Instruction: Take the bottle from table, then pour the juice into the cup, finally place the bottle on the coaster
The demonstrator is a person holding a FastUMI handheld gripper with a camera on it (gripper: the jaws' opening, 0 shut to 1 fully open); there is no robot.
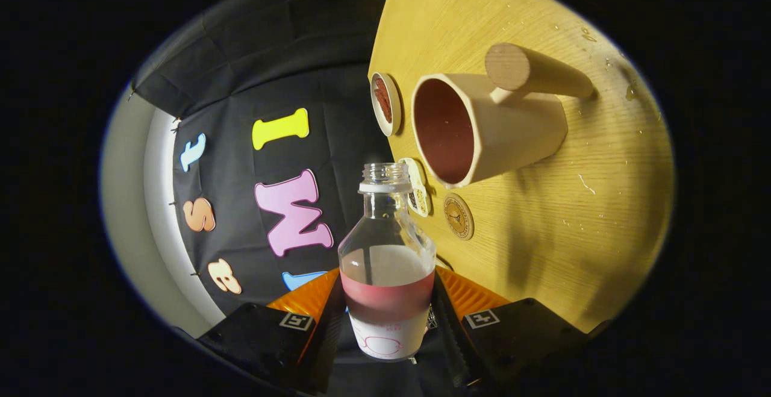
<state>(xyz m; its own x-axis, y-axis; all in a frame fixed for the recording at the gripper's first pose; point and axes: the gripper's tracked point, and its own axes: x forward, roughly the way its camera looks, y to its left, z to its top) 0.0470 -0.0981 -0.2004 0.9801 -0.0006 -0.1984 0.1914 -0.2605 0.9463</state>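
Nearest to me is the bottle (pixel 386 264), sitting between my two fingers (pixel 446 325). The black inner pads press against its lower body on both sides, at the level of the white label, so I read the gripper (pixel 385 331) as pinching the bottle. It is clear glass, uncapped, with a white ring under the threaded neck. The red juice (pixel 387 300) forms a band in the lower half, just above the label, and the upper part looks empty. Orange ribbed pieces of the gripper show behind the bottle on either side, and each black finger block carries a small square marker.

The whole scene is rolled over in my view, so the wooden desk (pixel 602 204) stands almost on edge beyond the bottle, off to one side of the fingers. The bottle's mouth points toward the cup (pixel 482 126), which sits on the desk a little beyond it. The cup is cream outside, reddish brown inside, with a thick round wooden handle (pixel 530 71). Bottle and cup are apart, not touching.

Just beside the cup's rim lies a small white round dish (pixel 385 103) with something reddish in it. Between the bottle's neck and the cup is a white patterned coaster (pixel 418 187), partly hidden by the neck. Next to it, near the cup's base, lies a round tan disc (pixel 459 217) with a dark emblem. A few wet drops glint on the desk past the handle.
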